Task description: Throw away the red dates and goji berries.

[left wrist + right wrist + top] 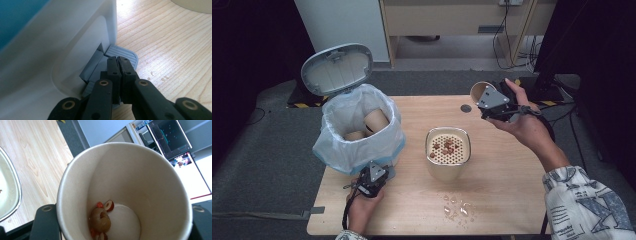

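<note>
Black right gripper [492,102] clamps paper cup [125,192] holding fruit scraps [101,220], well apart from strainer container [448,150]; tilting early would spill them. Left gripper [118,65], closed and empty, presses bin pedal [122,53]; slipping off would drop lid [337,68].

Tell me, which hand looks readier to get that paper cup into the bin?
Probably the right: its claw grips the paper cup, leftovers inside. The left claw is shut, pressing the bin's pedal, lid up.
</note>
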